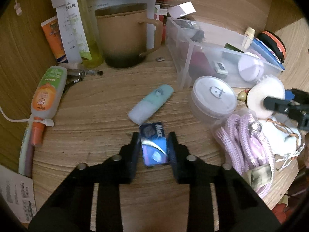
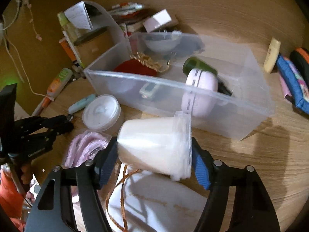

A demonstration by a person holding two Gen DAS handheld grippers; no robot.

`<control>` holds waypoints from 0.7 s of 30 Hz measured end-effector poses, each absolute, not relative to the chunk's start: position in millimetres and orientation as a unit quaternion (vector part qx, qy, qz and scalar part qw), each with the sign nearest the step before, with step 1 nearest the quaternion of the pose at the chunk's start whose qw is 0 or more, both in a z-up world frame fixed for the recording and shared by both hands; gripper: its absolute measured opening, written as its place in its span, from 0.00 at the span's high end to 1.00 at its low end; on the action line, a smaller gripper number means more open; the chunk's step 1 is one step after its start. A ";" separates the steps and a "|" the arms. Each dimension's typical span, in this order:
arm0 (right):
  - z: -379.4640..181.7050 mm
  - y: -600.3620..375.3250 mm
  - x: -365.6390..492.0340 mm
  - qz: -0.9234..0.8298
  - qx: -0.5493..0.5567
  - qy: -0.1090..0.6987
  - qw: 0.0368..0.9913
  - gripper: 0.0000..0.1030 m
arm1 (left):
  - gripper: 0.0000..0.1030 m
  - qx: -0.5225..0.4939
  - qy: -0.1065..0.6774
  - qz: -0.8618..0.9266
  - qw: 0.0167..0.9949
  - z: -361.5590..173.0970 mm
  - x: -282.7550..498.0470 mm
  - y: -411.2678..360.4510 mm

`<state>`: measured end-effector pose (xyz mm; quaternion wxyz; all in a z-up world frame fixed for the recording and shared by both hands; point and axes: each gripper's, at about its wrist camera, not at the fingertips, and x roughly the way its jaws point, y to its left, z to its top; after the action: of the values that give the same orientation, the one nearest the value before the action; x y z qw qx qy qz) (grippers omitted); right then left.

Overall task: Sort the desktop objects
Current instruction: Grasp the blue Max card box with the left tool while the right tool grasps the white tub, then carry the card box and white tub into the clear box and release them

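Note:
My left gripper is shut on a small blue packet marked "Max", low over the wooden desk. A mint and white tube lies just beyond it. My right gripper is shut on a white plastic cup, held on its side above a white cloth; the cup also shows in the left wrist view. The clear storage bin stands just past the cup, with a lilac case, a green bottle and a red item inside.
A brown mug, bottles and papers stand at the back left. An orange-green tube lies at left. A round white lidded jar and a pink cord lie at right. A blue pouch lies at far right.

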<state>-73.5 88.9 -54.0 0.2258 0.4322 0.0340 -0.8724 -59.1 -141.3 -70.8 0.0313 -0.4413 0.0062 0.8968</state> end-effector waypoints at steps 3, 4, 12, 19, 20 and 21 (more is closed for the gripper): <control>-49.6 94.2 -68.8 -0.872 0.429 0.025 0.236 0.38 | 0.73 -0.431 0.020 0.901 0.033 -68.4 -52.6 -136.6; -49.2 96.1 -67.3 -0.871 0.430 0.024 0.238 0.38 | 0.74 -0.427 0.022 0.903 0.034 -66.4 -50.6 -135.4; -36.6 109.5 -56.7 -0.874 0.415 0.009 0.251 0.38 | 0.73 -0.380 0.017 0.924 0.048 -28.5 -36.5 -121.8; -7.6 128.7 -48.0 -0.888 0.381 -0.008 0.256 0.38 | 0.73 -0.341 0.006 0.938 0.059 3.6 -33.3 -110.9; -3.6 132.0 -47.3 -0.891 0.376 -0.011 0.256 0.38 | 0.73 -0.337 0.004 0.940 0.061 7.5 -34.7 -109.5; 0.3 135.2 -47.2 -0.893 0.371 -0.014 0.255 0.38 | 0.73 -0.334 0.002 0.940 0.062 10.4 -35.1 -107.8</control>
<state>-47.2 135.2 0.3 0.2549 0.3712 -0.0137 -0.8928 -35.1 -107.8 10.4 0.0621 -0.3343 0.0022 0.9404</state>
